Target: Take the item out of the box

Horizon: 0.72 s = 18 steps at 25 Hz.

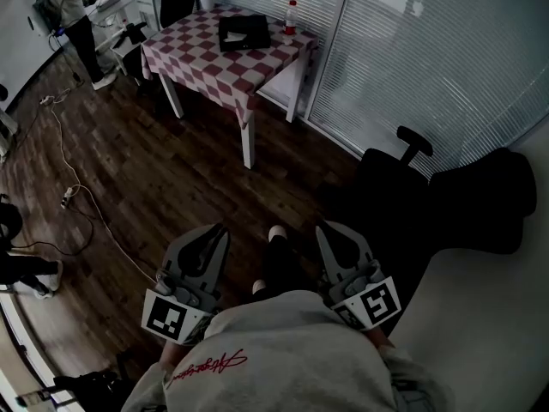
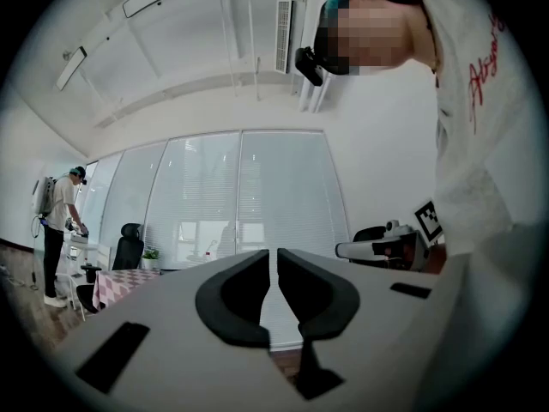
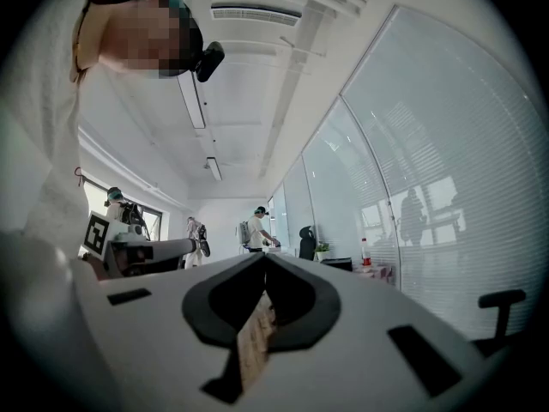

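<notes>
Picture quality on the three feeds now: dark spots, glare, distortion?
Head view: dim, dark wooden floor and black office chair lose detail, red-and-white checked table readable. Both gripper views: brighter, strong fisheye bending, black corners; reflections on the glass wall.

Faraway box [image 1: 244,33] contents (dark, tiny) indiscernible

Found the tabletop [image 1: 202,54] draped in a red-and-white checked cloth, standing on the dark wood floor [image 1: 171,178]. Found on it a black box [image 1: 244,33] near the middle and a red-capped bottle [image 1: 291,17] near it. Found a white cable [image 1: 77,170] trailing across the floor.
</notes>
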Available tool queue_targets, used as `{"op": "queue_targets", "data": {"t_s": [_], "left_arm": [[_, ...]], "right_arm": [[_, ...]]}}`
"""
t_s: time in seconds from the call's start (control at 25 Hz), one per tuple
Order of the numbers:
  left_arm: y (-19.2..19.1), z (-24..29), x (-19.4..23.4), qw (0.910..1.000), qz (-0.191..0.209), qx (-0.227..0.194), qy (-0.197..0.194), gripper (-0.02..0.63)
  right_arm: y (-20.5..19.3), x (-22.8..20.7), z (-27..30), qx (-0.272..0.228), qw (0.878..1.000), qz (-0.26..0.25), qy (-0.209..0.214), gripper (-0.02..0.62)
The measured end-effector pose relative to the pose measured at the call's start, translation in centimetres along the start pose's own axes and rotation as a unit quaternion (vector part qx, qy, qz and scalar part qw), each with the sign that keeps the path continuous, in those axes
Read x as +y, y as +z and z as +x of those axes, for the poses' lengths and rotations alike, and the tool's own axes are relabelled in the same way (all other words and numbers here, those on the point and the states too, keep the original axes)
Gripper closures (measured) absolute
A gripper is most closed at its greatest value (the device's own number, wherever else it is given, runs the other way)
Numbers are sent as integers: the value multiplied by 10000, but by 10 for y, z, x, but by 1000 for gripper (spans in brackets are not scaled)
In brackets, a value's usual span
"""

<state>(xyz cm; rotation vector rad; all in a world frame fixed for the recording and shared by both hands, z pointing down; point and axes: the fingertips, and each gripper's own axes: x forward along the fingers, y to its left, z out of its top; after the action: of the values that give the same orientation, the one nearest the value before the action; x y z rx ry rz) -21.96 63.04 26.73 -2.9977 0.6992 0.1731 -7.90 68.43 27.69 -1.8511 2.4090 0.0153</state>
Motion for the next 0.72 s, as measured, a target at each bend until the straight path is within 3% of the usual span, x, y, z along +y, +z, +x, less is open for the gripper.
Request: {"op": "queue_targets", "data": {"t_s": [0.72], "left_arm": [[-4, 35, 49, 9994, 71, -57, 336, 566]], "right_arm": [[-3, -31, 64, -39, 9993, 15, 365, 584]]}}
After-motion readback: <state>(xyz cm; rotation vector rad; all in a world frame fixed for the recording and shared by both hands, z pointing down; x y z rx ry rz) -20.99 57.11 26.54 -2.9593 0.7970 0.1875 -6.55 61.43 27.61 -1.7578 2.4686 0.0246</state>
